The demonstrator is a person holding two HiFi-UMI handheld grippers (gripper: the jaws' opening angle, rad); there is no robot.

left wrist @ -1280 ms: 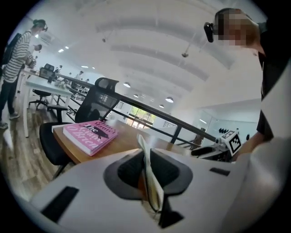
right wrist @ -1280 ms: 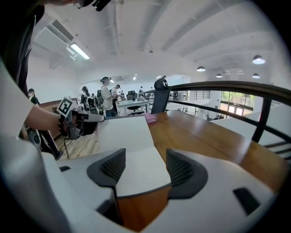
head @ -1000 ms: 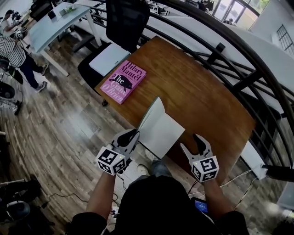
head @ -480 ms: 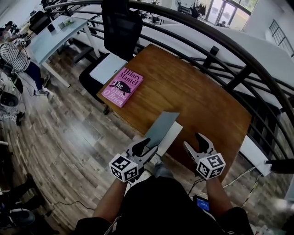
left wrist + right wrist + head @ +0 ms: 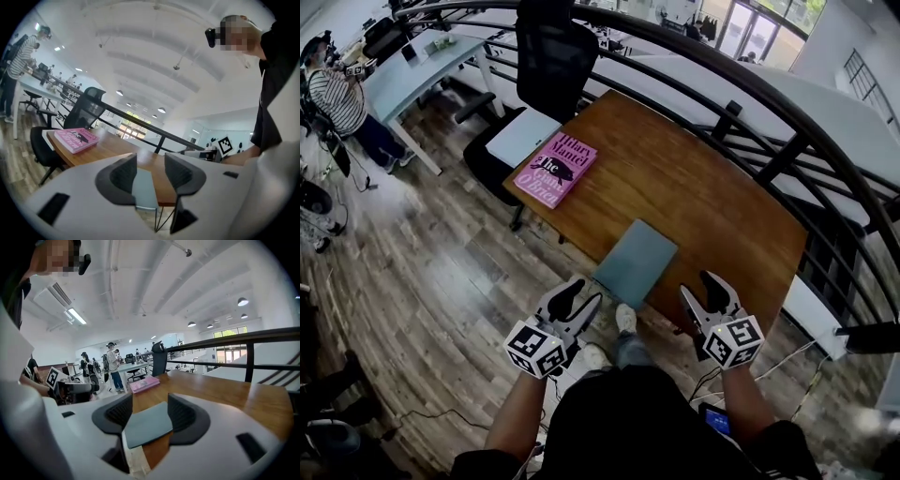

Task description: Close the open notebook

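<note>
Notebook shut | pink book, chair beyond | left gripper jaws just opening, right gripper closing, both apart, empty

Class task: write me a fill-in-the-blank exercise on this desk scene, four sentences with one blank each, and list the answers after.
1. The notebook is ____, not open.
2. The book on the table has a ____ cover.
3. The chair behind the table is ____ in colour.
4. Of the book and the notebook, the ____ lies nearer the chair.

Missing words: closed; pink; black; book
</note>
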